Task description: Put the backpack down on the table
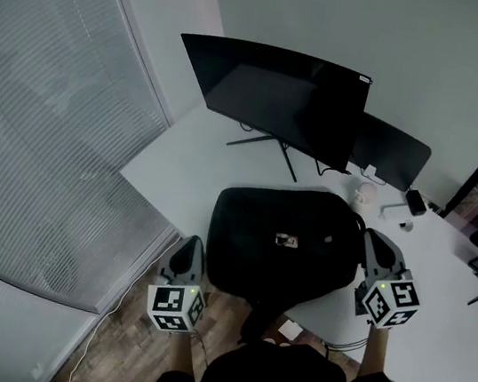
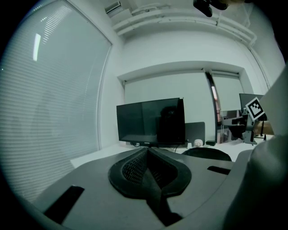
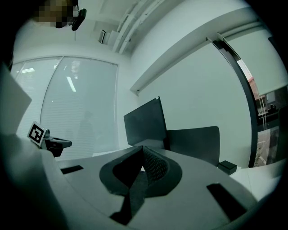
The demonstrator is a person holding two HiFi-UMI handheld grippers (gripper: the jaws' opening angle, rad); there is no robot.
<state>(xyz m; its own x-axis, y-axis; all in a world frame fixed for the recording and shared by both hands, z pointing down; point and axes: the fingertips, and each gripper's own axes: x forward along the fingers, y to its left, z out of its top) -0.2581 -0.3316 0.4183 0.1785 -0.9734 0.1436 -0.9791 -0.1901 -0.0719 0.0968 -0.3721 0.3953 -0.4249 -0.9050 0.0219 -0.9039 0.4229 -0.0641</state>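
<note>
The black backpack (image 1: 285,242) lies flat on the white table (image 1: 180,163), close to its near edge, with a strap hanging over the edge. My left gripper (image 1: 192,246) is shut and empty, hovering left of the bag beyond the table's corner, above the floor. My right gripper (image 1: 373,238) is also shut and empty, just right of the bag over the table. In the left gripper view the jaws (image 2: 147,150) are pressed together, and the bag's dark top (image 2: 207,153) shows at the right. In the right gripper view the gripper (image 3: 143,150) holds nothing.
A large dark monitor (image 1: 276,97) stands behind the bag, with a second one (image 1: 389,151) to its right. A small white object (image 1: 364,195) and a black box (image 1: 415,202) sit near them. Blinds (image 1: 54,111) cover the window at left; wooden floor (image 1: 115,346) lies below.
</note>
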